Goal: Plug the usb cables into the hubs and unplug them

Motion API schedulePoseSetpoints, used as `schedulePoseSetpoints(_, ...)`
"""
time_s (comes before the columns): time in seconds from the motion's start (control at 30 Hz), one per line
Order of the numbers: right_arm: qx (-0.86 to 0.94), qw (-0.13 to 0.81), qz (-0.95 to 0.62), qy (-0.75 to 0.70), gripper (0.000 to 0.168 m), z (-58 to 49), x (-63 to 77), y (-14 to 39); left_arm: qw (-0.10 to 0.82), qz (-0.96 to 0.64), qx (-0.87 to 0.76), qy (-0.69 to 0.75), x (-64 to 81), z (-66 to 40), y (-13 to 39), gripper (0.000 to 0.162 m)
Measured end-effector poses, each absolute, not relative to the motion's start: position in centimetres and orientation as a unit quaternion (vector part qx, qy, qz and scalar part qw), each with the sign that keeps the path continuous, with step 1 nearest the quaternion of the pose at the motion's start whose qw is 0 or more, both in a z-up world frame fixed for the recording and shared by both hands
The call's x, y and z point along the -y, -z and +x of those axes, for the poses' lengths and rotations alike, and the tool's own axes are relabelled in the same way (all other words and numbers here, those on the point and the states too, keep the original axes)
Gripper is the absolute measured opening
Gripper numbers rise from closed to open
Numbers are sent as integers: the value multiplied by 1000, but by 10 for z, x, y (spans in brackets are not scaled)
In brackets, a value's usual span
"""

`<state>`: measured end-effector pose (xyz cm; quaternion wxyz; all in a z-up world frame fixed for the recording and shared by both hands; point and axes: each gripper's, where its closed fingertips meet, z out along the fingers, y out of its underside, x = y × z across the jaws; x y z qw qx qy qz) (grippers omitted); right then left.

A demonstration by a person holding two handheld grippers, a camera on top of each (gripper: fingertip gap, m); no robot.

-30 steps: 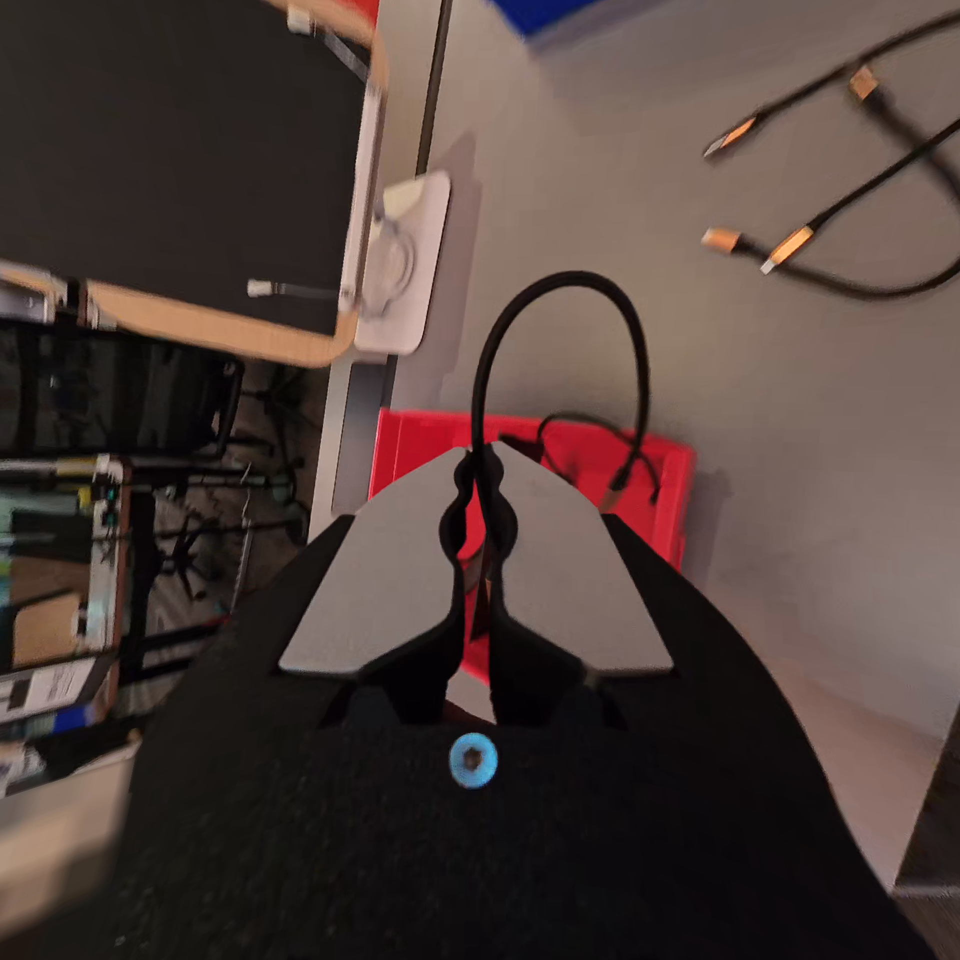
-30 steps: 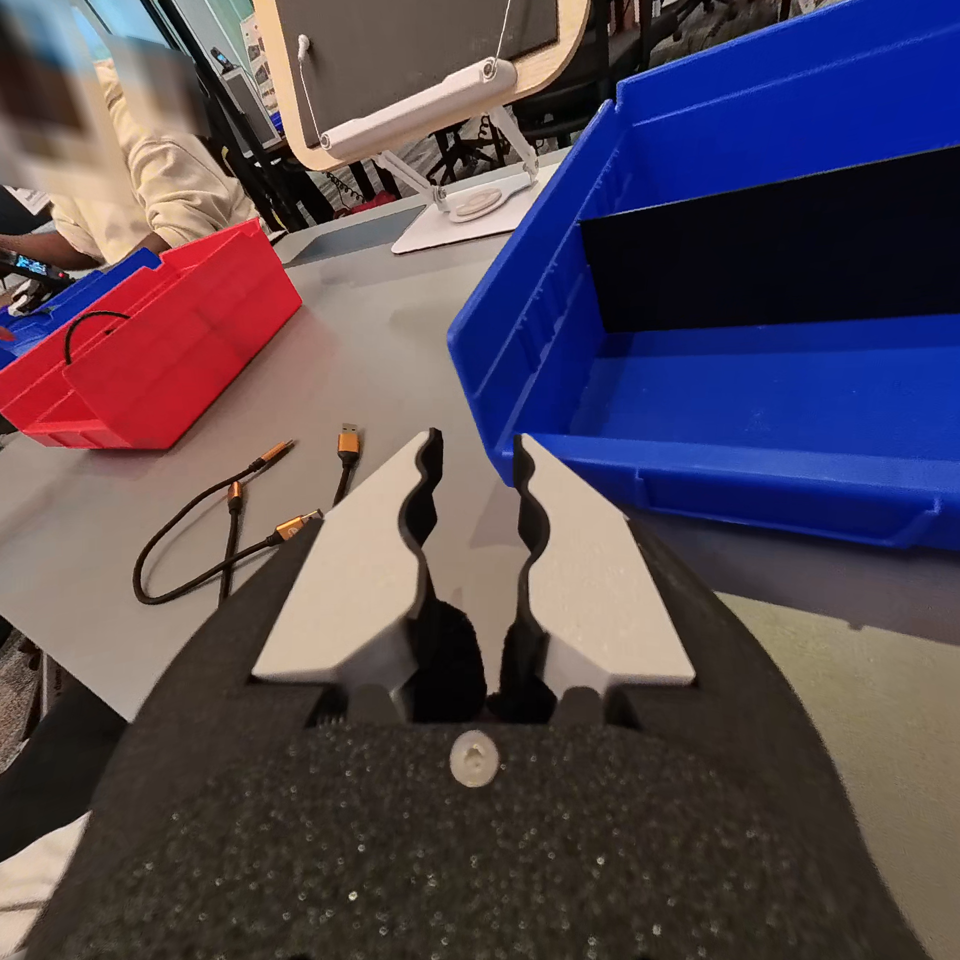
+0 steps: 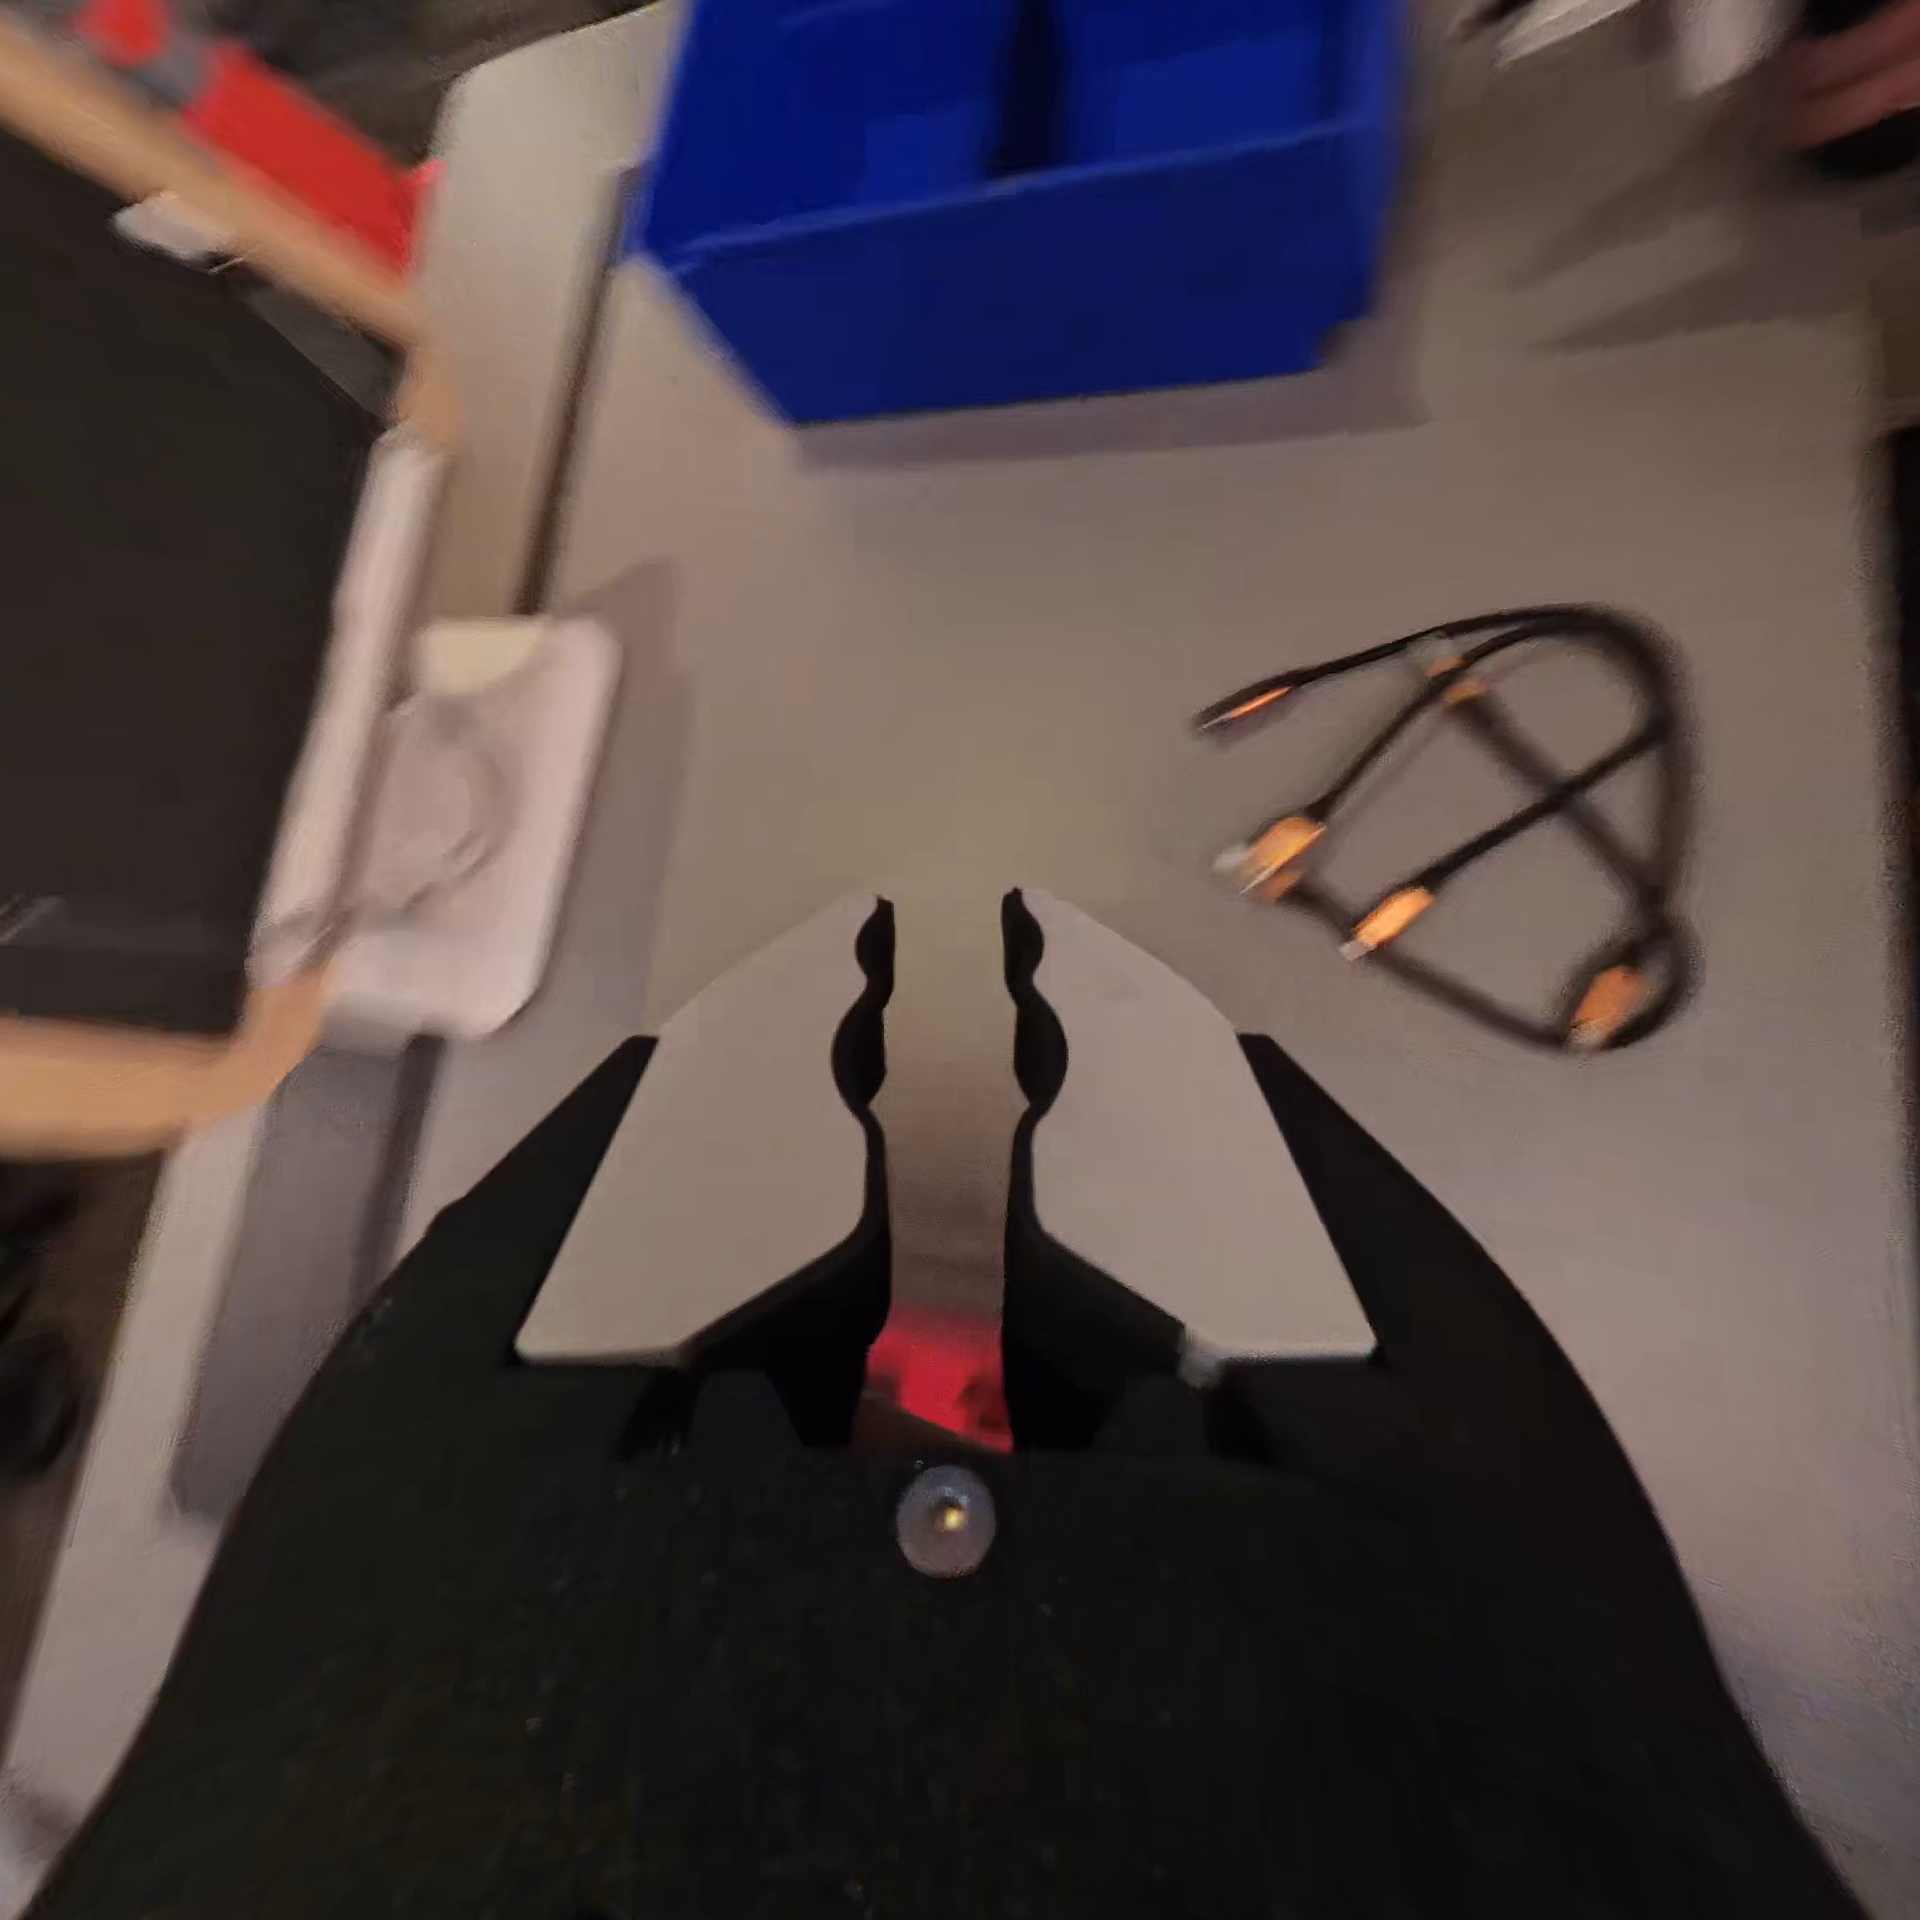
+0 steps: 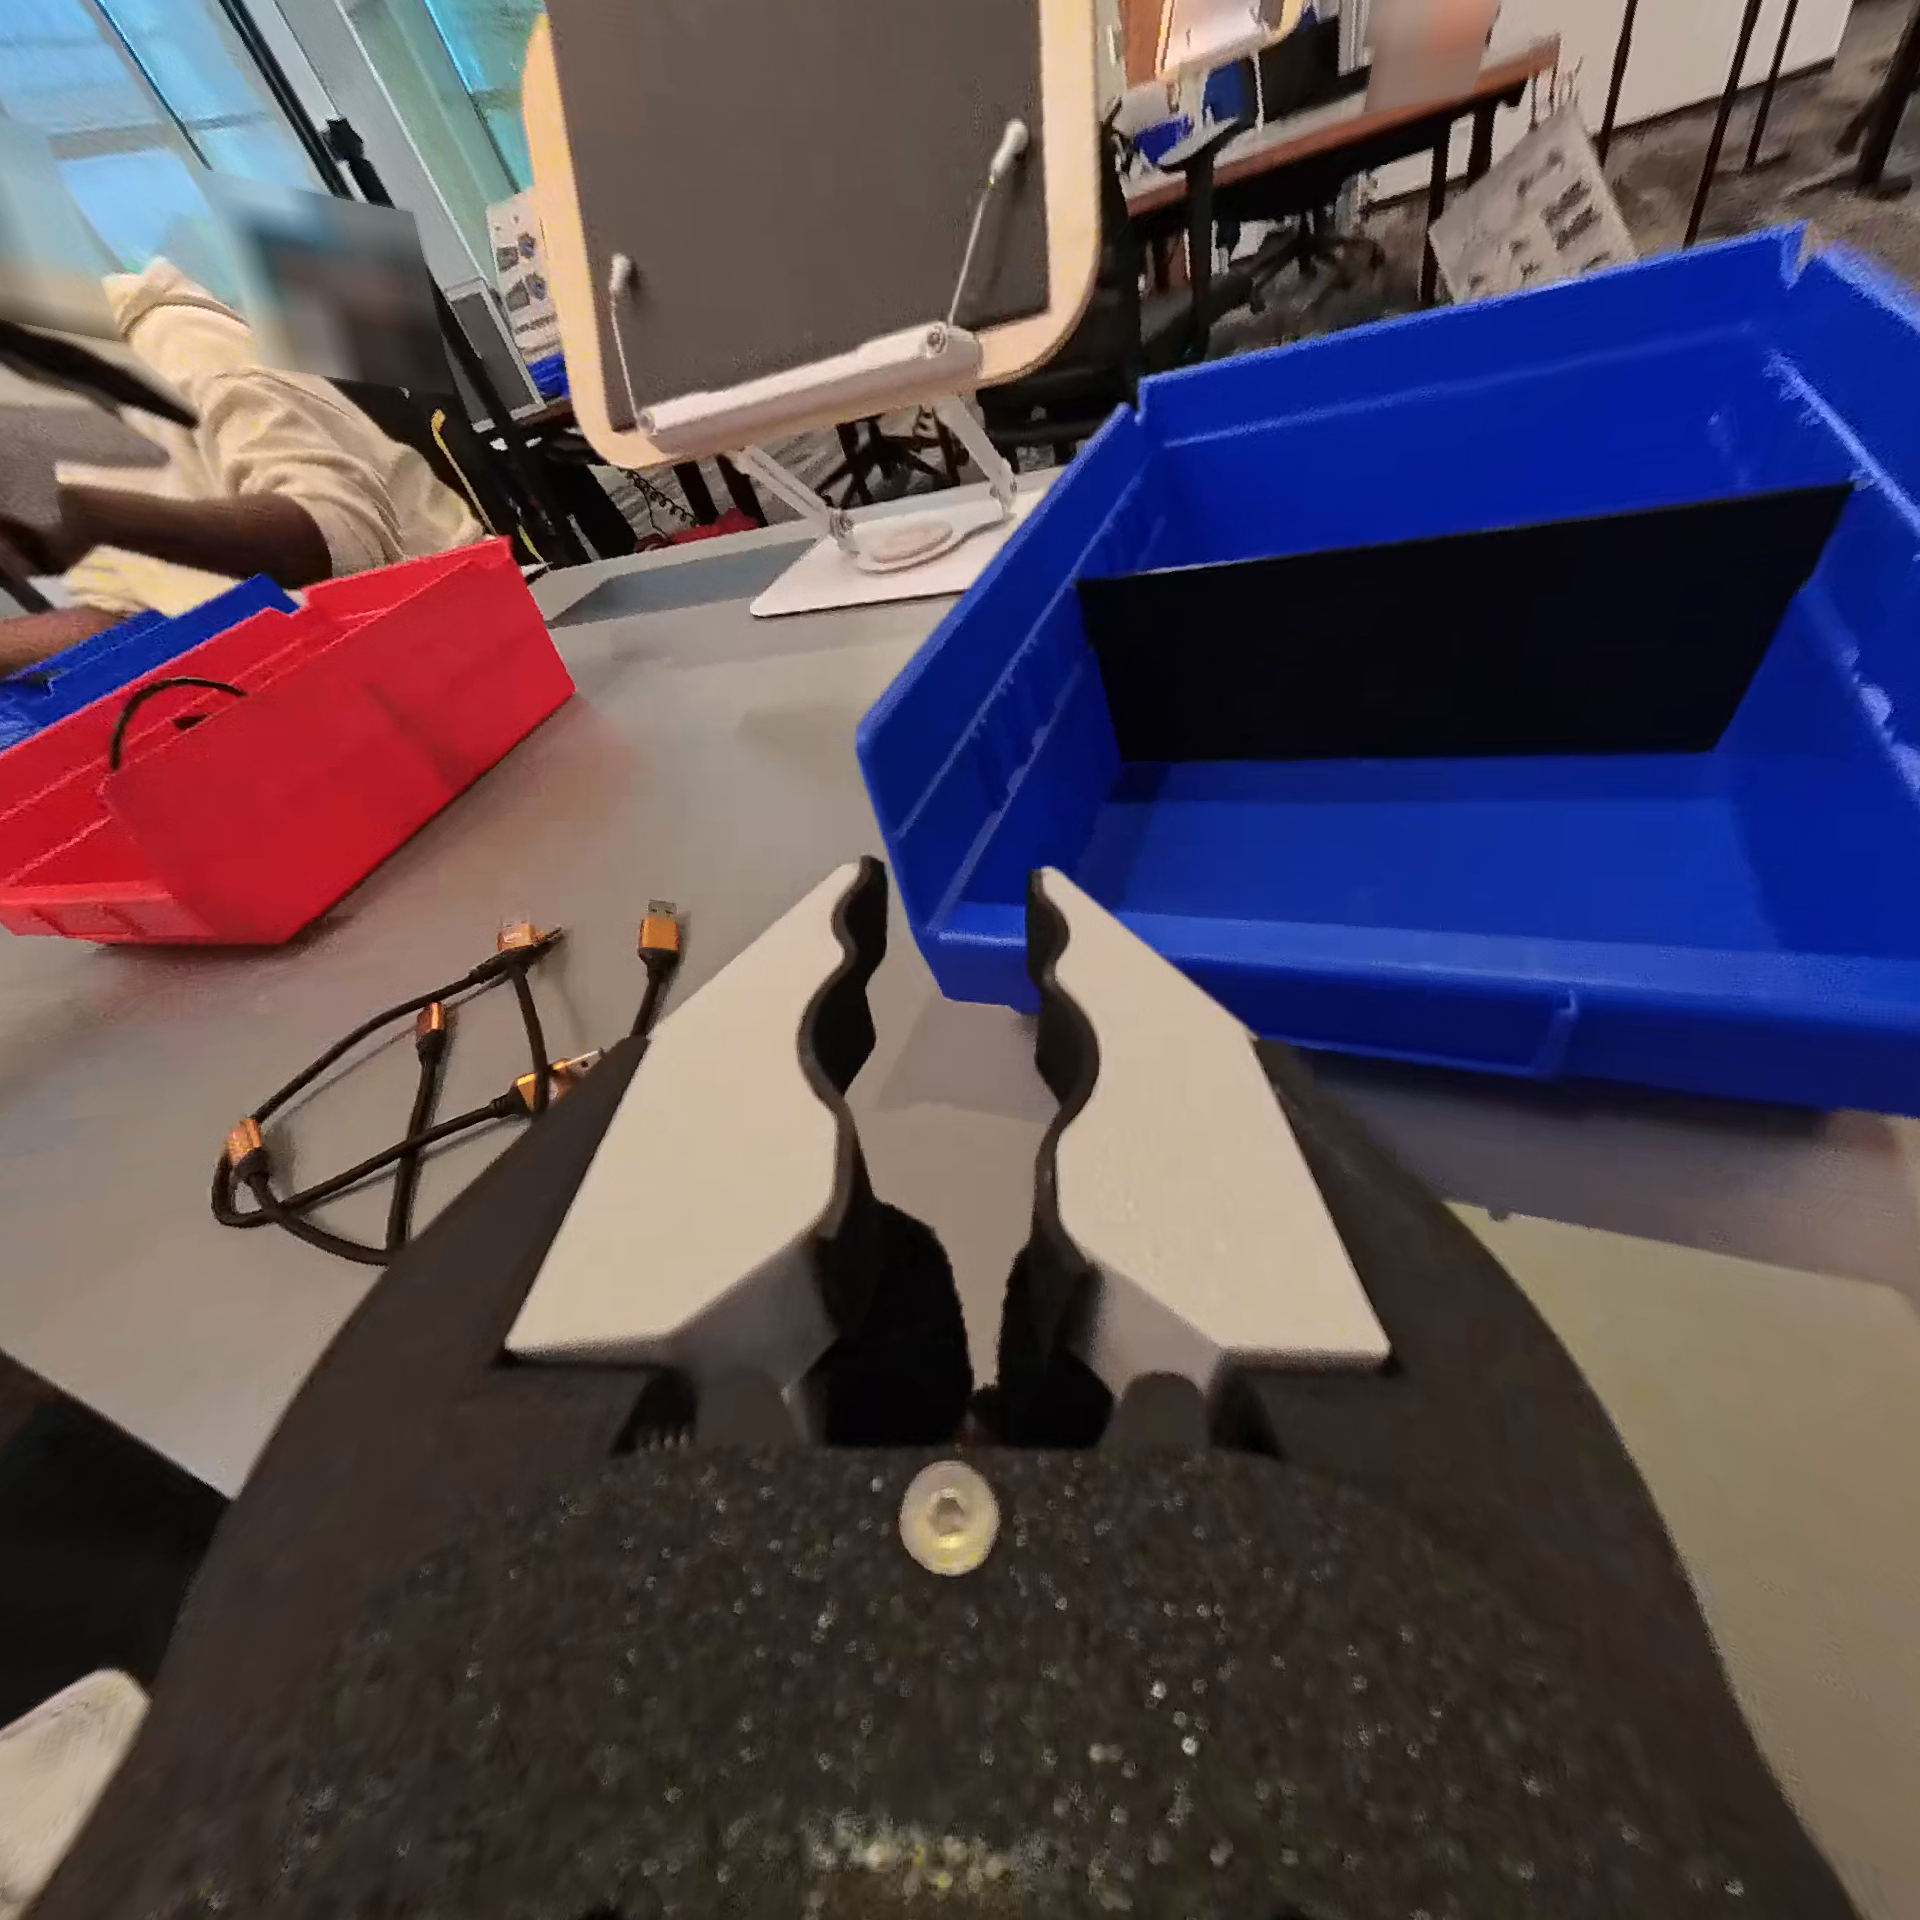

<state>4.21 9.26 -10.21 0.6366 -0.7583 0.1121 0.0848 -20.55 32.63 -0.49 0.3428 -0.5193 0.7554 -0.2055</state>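
Your left gripper hangs above the grey counter with its two grey fingers parted by a narrow gap and nothing between them; only bare counter shows through, plus a sliver of red low down by the finger roots. The view is motion-blurred. Nearest to it, off to the right and well clear of the fingertips, lies the bundle of black braided cables with copper-orange plugs, loosely tangled flat on the counter. Ahead sits the blue plastic bin with a dark divider. To the left is the white base plate of a tablet stand.

Your right gripper is also empty, its fingers spread a little wider, held low over the near edge of the counter. Its right fingertip lines up with the front lip of the blue bin; whether it touches I cannot tell. The black cables lie just left of the gripper. Farther left stands the red plastic bin with a thin black cable loop rising over its rim. Behind it a person in a cream sleeve sits at the counter.

The printing on items far behind is too small to read.
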Motion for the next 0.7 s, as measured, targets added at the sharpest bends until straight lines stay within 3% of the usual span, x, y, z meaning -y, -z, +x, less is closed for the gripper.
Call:
schedulePoseSetpoints(0.17,-99,644,-751,-107,25,32,-103,101,342,-620,-697,113,-438,-286,6,20)
schedulePoseSetpoints(0.37,-47,657,-743,-123,25,11,-123,95,229,-611,-758,2,-499,-315,92,32)
schedulePoseSetpoints(0.7,32,682,-702,-201,27,-30,-128,79,105,-567,-817,-7,-519,-299,187,45)
